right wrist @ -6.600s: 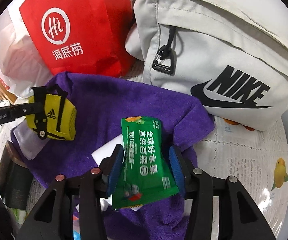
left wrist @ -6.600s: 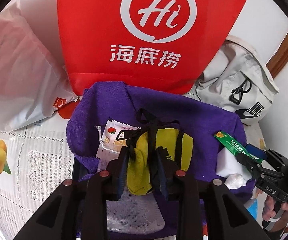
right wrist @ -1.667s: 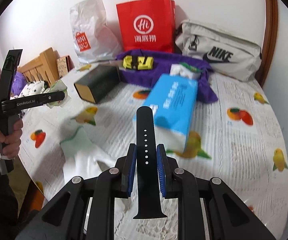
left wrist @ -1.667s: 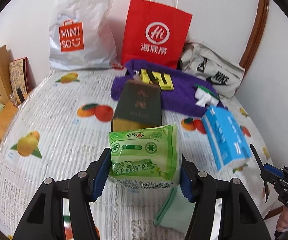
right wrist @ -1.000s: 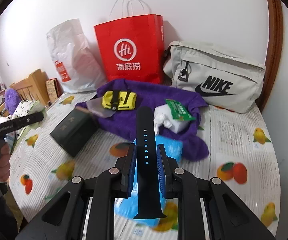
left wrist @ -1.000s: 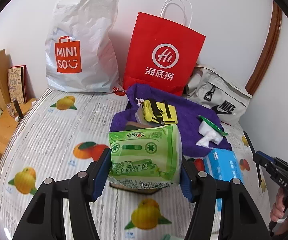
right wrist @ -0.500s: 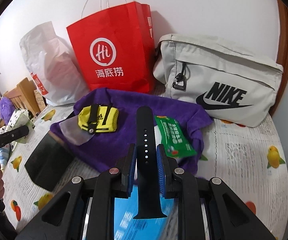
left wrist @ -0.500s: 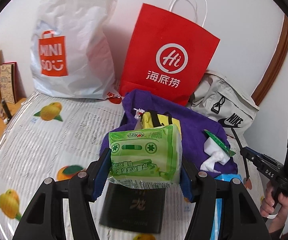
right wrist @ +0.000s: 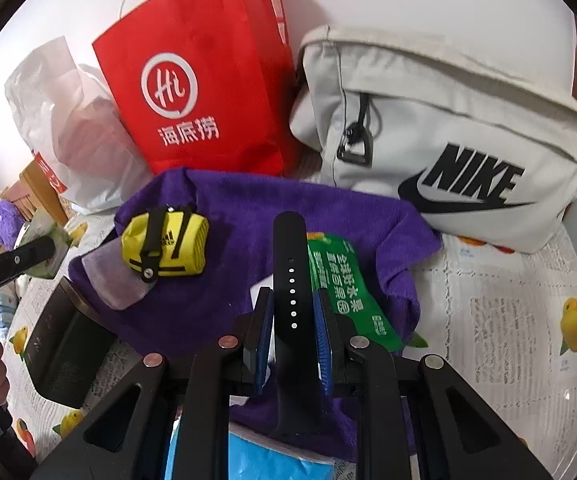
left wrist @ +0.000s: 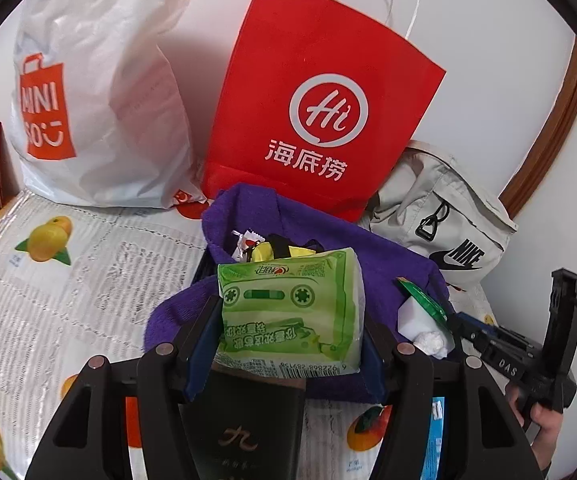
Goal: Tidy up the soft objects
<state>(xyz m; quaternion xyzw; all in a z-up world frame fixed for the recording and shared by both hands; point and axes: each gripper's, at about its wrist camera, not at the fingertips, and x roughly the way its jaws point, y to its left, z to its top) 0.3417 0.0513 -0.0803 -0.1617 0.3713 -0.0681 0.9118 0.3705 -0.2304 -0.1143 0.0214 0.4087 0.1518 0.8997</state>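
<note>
My left gripper [left wrist: 288,320] is shut on a light green tissue pack [left wrist: 290,312], held above the near edge of the purple towel [left wrist: 392,268]. My right gripper [right wrist: 291,320] is shut on a black watch strap [right wrist: 290,276], which stands upright over the same purple towel [right wrist: 240,204]. On the towel lie a yellow pouch with black straps [right wrist: 166,246], a green snack packet [right wrist: 344,284], a clear sachet [right wrist: 114,280] and a white crumpled tissue [left wrist: 432,340]. In the left wrist view the yellow pouch [left wrist: 264,250] is mostly hidden behind the tissue pack.
A red paper bag [left wrist: 320,112] and a white plastic shopping bag [left wrist: 96,92] stand against the wall behind the towel. A grey sling bag [right wrist: 448,140] lies at the right. A dark box [right wrist: 62,344] and a blue pack [right wrist: 264,460] lie on the fruit-print cloth [right wrist: 508,320].
Both grippers have moved forward toward the purple towel and slightly lower; the bags and towel loom larger. Each keeps the same hold on its object.
</note>
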